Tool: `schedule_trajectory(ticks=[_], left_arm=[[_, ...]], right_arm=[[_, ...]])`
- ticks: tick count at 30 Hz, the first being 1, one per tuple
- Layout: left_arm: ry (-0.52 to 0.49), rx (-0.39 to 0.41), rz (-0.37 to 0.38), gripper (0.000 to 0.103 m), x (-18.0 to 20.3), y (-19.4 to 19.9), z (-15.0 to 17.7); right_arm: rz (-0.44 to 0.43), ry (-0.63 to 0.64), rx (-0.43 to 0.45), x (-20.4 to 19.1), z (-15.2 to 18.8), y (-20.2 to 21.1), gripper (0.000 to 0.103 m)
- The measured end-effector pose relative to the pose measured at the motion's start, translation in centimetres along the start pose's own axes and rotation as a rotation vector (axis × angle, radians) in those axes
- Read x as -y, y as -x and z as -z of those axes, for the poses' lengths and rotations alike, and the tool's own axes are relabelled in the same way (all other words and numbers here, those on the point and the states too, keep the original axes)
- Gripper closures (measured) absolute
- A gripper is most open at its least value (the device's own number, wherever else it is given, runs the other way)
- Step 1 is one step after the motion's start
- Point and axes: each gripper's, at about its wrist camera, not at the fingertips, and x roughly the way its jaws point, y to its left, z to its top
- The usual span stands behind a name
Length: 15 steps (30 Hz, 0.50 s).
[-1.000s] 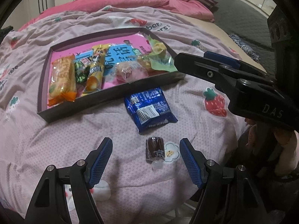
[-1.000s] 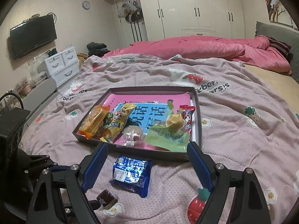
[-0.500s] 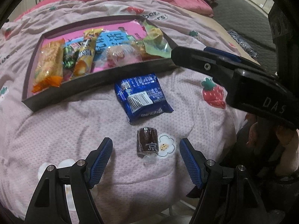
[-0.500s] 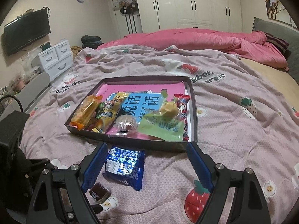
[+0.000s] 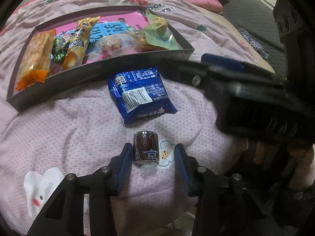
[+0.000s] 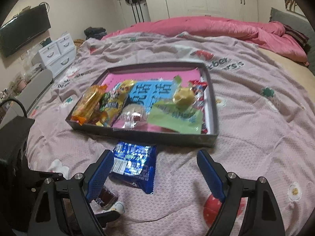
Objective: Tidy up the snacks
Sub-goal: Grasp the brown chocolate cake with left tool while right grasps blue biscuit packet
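While the left gripper (image 5: 153, 154) straddles the small dark-brown wrapped candy (image 5: 146, 147) lying on the pink patterned bedspread (image 5: 69, 133), its jaws have just been closing: the left blue pad sits against or just beside the candy's side, the right pad is clearly apart from it with a gap showing over a printed flower, so no clamp yet. Candy lies flat, clear twisted wrapper end toward the camera, white character printed on its side. Just beyond it lies the shiny blue foil snack packet (image 5: 140, 96), barcode label up, near the candy but not touching it, and just in front of the dark shallow cardboard tray (image 5: 102, 66). Right gripper (image 6: 152, 167) has its jaws wide apart with nothing between the pads; in the right wrist view its left finger overlaps the blue packet's edge, contact cannot be told. Tray contents: long orange-wrapped snack bar (image 5: 36, 57) at the left end, yellow-wrapped bar (image 5: 78, 41) beside it, clear-wrapped round pastry (image 5: 113, 44) in the middle, pale green wrapper with a yellow piece (image 5: 159, 31) at the right end, all on a pink and blue printed sheet. Right wrist view is slightly blurred. Rumpled pink duvet (image 6: 226, 27) lies across the far end of the bed.
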Motion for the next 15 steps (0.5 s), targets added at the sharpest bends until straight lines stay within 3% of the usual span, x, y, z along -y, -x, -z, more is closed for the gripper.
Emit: schedule_trajectory(ticks=[5, 15], left_arm=[[0.035, -0.002, 0.016, 0.076, -0.8, -0.2, -0.3], [0.026, -0.024, 0.009, 0.076, -1.0, -0.2, -0.1]], right_arm=[[-0.02, 0.014, -0.039, -0.6, 0.3, -1.3, 0.017], [-0.049, 0.011, -0.078, -1.3, 0.3, -2.9, 0.017]])
